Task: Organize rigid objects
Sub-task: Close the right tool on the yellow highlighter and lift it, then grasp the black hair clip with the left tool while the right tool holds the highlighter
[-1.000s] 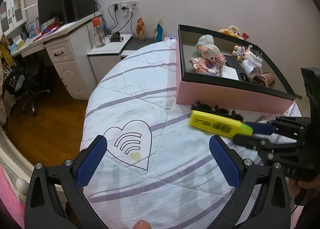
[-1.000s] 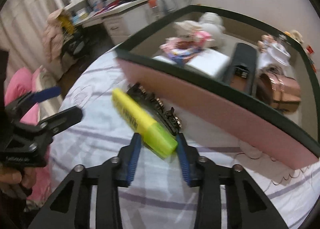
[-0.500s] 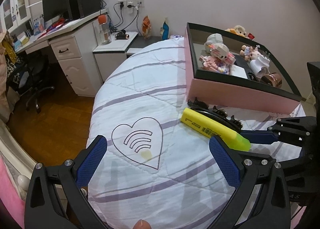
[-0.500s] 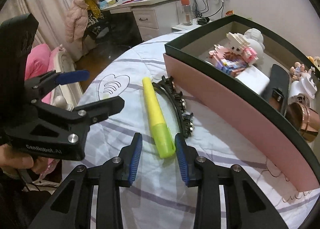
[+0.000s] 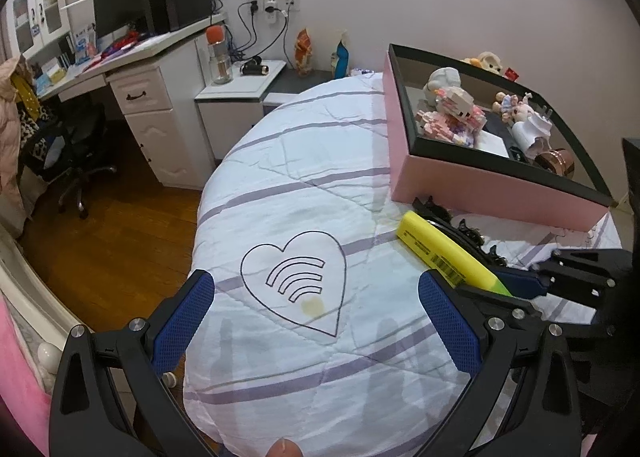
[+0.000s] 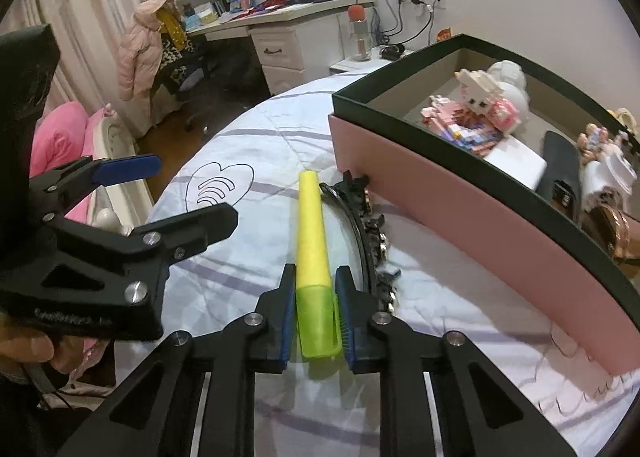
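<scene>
Right gripper [image 6: 314, 319] has its blue pads clamped on the green cap end of the yellow highlighter [image 6: 312, 253]; jaws have just been closing, nearly fully narrowed, with the cap pinched between them. Highlighter lies flat on the bed [image 6: 248, 153], yellow barrel pointing away from the gripper toward the near corner of the pink box [image 6: 460, 209]. Barcode label visible on the barrel in the left wrist view [image 5: 444, 253].

Black decorated headband [image 6: 372, 233] lies on the bed just beside the highlighter, between it and the pink box's side wall, its far end touching or nearly touching the box corner; cannot tell which.

Pink box with dark rim sits toward the bed's far right edge. Inside: pink and white block figure [image 6: 476, 109], white plush [image 6: 512, 77] behind it, white flat box [image 6: 516, 161], dark flat case [image 6: 560, 165], small doll [image 6: 600, 145], rose-gold item [image 6: 616, 229] at the right end.

Left gripper [image 5: 316, 321] is wide open, nothing between its blue pads, hovering over the heart outline [image 5: 296, 277] printed on the white striped bed cover, near the bed's front edge. A hand [image 6: 28, 349] grips its handle in the right wrist view.

Desk [image 5: 132, 53] with monitor and a bedside cabinet [image 5: 240, 89] stand beyond the bed's far left edge.
</scene>
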Action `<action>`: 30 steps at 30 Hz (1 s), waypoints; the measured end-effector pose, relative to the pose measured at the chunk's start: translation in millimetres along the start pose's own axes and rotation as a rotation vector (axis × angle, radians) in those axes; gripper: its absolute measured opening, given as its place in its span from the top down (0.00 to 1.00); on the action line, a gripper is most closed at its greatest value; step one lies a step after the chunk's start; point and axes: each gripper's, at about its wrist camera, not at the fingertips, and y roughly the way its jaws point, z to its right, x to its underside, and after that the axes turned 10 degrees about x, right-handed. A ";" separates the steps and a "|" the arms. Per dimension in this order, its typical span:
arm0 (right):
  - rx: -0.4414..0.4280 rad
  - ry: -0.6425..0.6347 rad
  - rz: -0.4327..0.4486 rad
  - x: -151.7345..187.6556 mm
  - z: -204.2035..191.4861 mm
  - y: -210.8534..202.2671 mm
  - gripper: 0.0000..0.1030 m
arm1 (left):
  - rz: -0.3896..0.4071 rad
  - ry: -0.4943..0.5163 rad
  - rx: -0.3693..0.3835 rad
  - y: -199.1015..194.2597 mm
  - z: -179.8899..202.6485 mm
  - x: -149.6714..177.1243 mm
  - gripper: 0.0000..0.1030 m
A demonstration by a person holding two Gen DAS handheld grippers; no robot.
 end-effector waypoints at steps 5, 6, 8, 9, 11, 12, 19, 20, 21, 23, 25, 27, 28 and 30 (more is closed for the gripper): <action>0.006 0.027 -0.001 22.5 10.4 -22.6 0.82 | 0.002 0.009 0.032 -3.2 12.1 0.7 0.00; 0.012 0.039 -0.001 27.7 13.2 -27.0 0.82 | 0.002 0.011 0.044 -3.5 15.4 0.7 0.00; 0.018 0.076 0.000 40.4 21.2 -37.7 0.82 | -0.001 0.014 0.057 -2.6 21.9 1.0 0.00; 0.025 0.097 -0.002 47.3 26.3 -42.7 0.82 | -0.003 0.017 0.068 -0.6 27.2 1.3 0.00; 0.052 0.126 -0.006 56.5 34.0 -48.8 0.82 | -0.017 0.020 0.086 5.4 36.3 1.5 0.00; 0.066 0.142 -0.009 61.6 39.5 -51.9 0.82 | -0.024 0.021 0.095 8.3 40.6 1.7 0.00; 0.105 0.206 0.008 75.0 65.1 -69.0 0.82 | -0.067 0.015 0.134 37.2 73.7 -2.9 0.00; 0.110 0.212 0.008 76.6 66.9 -69.2 0.82 | -0.072 0.010 0.132 42.0 77.0 -4.1 0.00; 0.114 0.220 0.008 77.1 70.4 -69.0 0.82 | -0.077 0.005 0.125 47.0 79.8 -5.4 0.00; 0.115 0.233 0.012 76.7 75.2 -68.5 0.82 | -0.078 -0.001 0.098 57.3 85.2 -8.0 0.00; 0.114 0.245 0.017 77.4 81.3 -67.6 0.82 | -0.078 0.003 0.046 67.6 90.4 -11.0 0.00; 0.113 0.251 0.020 79.2 85.2 -67.9 0.82 | -0.074 0.012 0.008 72.8 95.6 -14.2 0.00; 0.113 0.253 0.021 78.7 85.8 -67.3 0.82 | -0.070 0.009 -0.005 75.6 96.9 -16.3 0.00; 0.108 0.260 0.022 78.3 88.6 -65.6 0.82 | -0.067 -0.001 0.003 76.6 93.9 -17.5 0.01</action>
